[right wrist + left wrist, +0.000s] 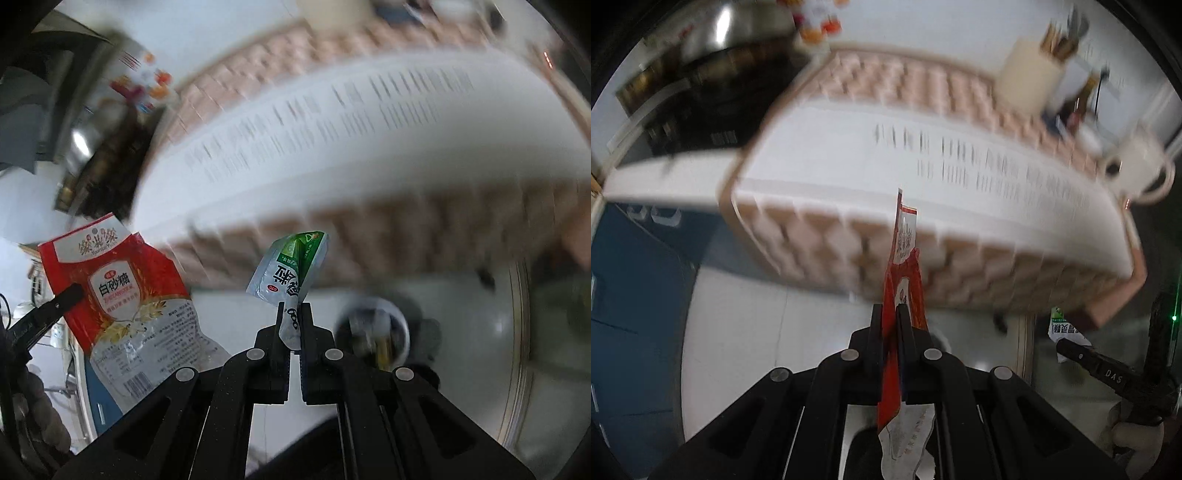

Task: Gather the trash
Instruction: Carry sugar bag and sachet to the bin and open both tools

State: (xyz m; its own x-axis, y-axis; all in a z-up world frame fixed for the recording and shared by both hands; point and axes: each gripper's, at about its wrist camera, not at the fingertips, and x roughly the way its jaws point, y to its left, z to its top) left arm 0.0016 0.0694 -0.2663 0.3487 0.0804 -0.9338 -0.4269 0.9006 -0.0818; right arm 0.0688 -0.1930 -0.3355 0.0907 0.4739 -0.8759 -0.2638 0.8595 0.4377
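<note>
My left gripper (889,314) is shut on a red and white sugar bag (903,266), held edge-on in the air beyond the table's edge. The same bag shows flat in the right wrist view (122,291), with the left gripper's finger (44,314) across it. My right gripper (293,310) is shut on a small green and white packet (291,269), also held in the air. That packet (1062,330) and the right gripper (1082,356) show at the lower right of the left wrist view. A white bin (376,325) with rubbish in it stands on the floor below.
A table with a white and pink checked cloth (923,177) fills the middle. On it stand a white mug (1141,166), a cream utensil holder (1030,81) and a dark appliance (694,107). A blue cabinet (631,295) is at the left. Both views are motion-blurred.
</note>
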